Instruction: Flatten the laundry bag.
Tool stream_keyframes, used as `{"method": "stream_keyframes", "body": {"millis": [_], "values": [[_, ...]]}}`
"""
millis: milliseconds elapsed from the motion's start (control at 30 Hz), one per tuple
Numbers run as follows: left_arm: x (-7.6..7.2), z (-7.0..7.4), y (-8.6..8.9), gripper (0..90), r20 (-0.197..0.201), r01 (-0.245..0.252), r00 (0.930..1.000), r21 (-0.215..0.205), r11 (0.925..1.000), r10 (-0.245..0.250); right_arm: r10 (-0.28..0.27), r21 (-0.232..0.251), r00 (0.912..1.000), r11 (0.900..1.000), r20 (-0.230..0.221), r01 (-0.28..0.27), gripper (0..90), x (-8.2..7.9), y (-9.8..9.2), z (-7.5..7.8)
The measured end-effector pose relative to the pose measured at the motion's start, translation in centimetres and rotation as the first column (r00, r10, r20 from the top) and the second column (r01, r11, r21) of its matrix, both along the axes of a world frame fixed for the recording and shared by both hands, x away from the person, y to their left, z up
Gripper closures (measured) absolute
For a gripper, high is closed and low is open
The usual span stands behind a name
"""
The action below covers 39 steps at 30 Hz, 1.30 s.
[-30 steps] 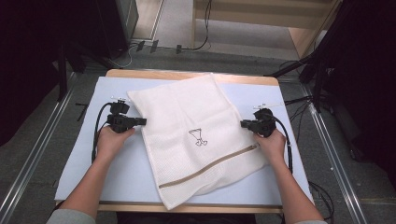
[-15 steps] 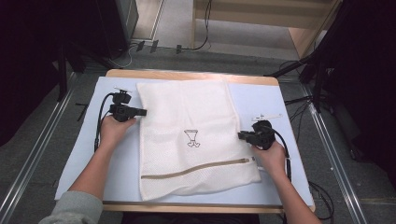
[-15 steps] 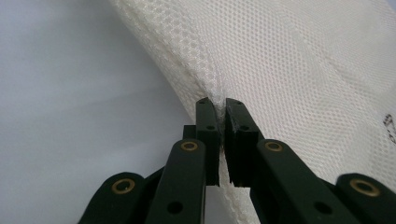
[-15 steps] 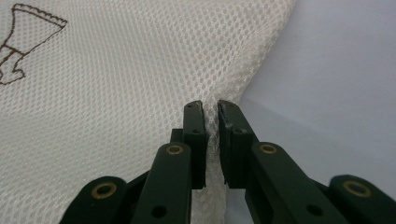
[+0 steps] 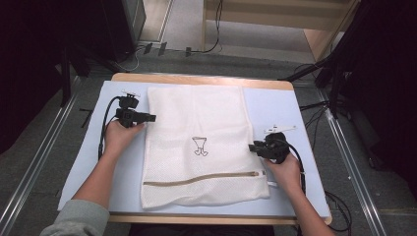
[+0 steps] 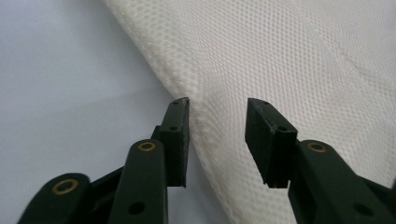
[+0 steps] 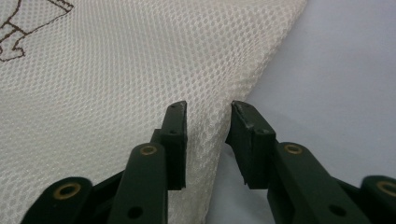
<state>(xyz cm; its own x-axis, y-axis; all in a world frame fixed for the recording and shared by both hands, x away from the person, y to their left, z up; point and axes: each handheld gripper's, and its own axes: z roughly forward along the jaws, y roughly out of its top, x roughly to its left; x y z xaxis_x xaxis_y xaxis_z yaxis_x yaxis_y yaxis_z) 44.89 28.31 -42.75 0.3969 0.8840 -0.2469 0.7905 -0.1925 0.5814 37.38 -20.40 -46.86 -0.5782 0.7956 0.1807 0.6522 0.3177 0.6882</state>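
On the pale blue mat (image 5: pixel 275 105) that covers the table (image 5: pixel 201 78), a white mesh laundry bag (image 5: pixel 196 118) is laid out flat, its long sides running away from the person and its tan zipper (image 5: pixel 199 178) lying across the near end. A small dark line drawing (image 5: pixel 199 146) is printed near the middle of the bag, and part of it is seen at the upper left of the right gripper view (image 7: pixel 18 28). The left tool (image 5: pixel 150 118) is held at the bag's left edge, towards the far end, by the left hand (image 5: pixel 118 137). In the left gripper view, the left tool (image 6: pixel 217 135) is seen with its jaws spread (they have just been opening), and the edge of the bag (image 6: pixel 289 51) runs between them without being pressed. The right tool (image 5: pixel 253 146) is held at the bag's right edge, nearer the zipper, by the right hand (image 5: pixel 285 169). In the right gripper view, the right tool (image 7: pixel 208 140) is likewise parted, having just been opening, with the bag's folded edge (image 7: pixel 140 70) rising loosely between the pads. A grey sleeve (image 5: pixel 74 219) is seen on the left forearm at the bottom of the high view.
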Motion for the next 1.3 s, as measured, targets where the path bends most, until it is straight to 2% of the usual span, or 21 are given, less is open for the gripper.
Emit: {"method": "stream_keyframes", "body": {"millis": [67,167,267,333,400,533,633,767,833,900,1000,1100,1167,1300], "values": [[-0.9,0.4,0.1,56.2,0.018,-0.005,0.9998,-0.016,0.9999,0.006,-0.002,0.008,1.0,1.0,0.002,0.002,65.2,-0.2,-0.1,0.3],[-2.2,0.7,0.0,54.2,0.016,0.001,0.9999,-0.019,0.9998,0.0,-0.003,0.003,0.9994,1.0,0.034,0.003,60.1,-0.9,-0.4,0.9],[-3.7,0.7,-0.1,52.8,0.009,0.008,0.9999,-0.036,0.9993,-0.008,-0.023,0.026,0.9985,0.999,0.05,0.021,56.9,-1.4,-0.8,1.4],[-4.7,0.6,-0.3,52.5,0.003,0.02,0.9998,-0.017,0.9997,-0.02,-0.027,0.038,0.998,0.999,0.057,0.025,56.4,-1.5,-1.0,1.6],[-5.6,0.4,-0.3,52.3,0.001,0.018,0.9998,-0.015,0.9997,-0.018,-0.024,0.041,0.998,0.999,0.059,0.021,55.6,-1.5,-1.0,1.6],[-7.1,-0.2,-0.4,51.0,-0.031,0.012,0.9994,-0.029,0.9995,-0.013,-0.002,0.022,0.9984,1.0,0.057,0.001,53.7,-1.3,-0.6,1.1],[-8.0,-1.0,-0.5,51.9,-0.066,0.006,0.9978,-0.008,1.0,-0.006,-0.014,0.004,0.999,1.0,0.041,0.013,53.8,-0.9,-0.3,0.6],[-8.5,-1.5,-0.8,52.0,-0.077,0.016,0.9969,0.004,0.9999,-0.016,-0.013,-0.021,0.9997,1.0,0.023,0.014,53.9,-0.3,0.0,-0.2],[-8.6,-1.7,-0.9,51.8,-0.08,0.014,0.9966,-0.005,0.9999,-0.015,-0.013,-0.02,0.9998,1.0,0.012,0.014,55.0,-0.1,0.0,-0.5],[-8.6,-1.8,-0.9,53.4,-0.086,-0.001,0.9963,-0.033,0.9995,-0.001,-0.014,-0.016,0.9999,1.0,0.005,0.014,55.6,0.1,0.2,-0.6],[-8.7,-2.1,-1.2,66.9,-0.097,-0.007,0.9953,-0.06,0.9982,0.001,-0.011,-0.022,0.9999,1.0,0.002,0.011,62.5,0.2,0.4,-0.5],[-8.6,-2.1,-1.7,77.1,-0.103,0.018,0.9945,-0.039,0.9991,-0.022,-0.008,-0.028,0.9998,1.0,-0.02,0.007,72.3,0.3,0.9,-0.4],[-8.3,-2.1,-1.8,83.3,-0.107,0.023,0.9939,-0.041,0.9989,-0.027,-0.002,-0.035,0.9995,0.999,-0.032,0.001,79.2,0.4,1.1,-0.3],[-7.2,-1.7,-1.5,86.0,-0.092,0.015,0.9956,-0.051,0.9986,-0.02,-0.008,-0.033,0.9987,0.999,-0.05,0.007,84.1,0.7,1.3,-0.1]]}}
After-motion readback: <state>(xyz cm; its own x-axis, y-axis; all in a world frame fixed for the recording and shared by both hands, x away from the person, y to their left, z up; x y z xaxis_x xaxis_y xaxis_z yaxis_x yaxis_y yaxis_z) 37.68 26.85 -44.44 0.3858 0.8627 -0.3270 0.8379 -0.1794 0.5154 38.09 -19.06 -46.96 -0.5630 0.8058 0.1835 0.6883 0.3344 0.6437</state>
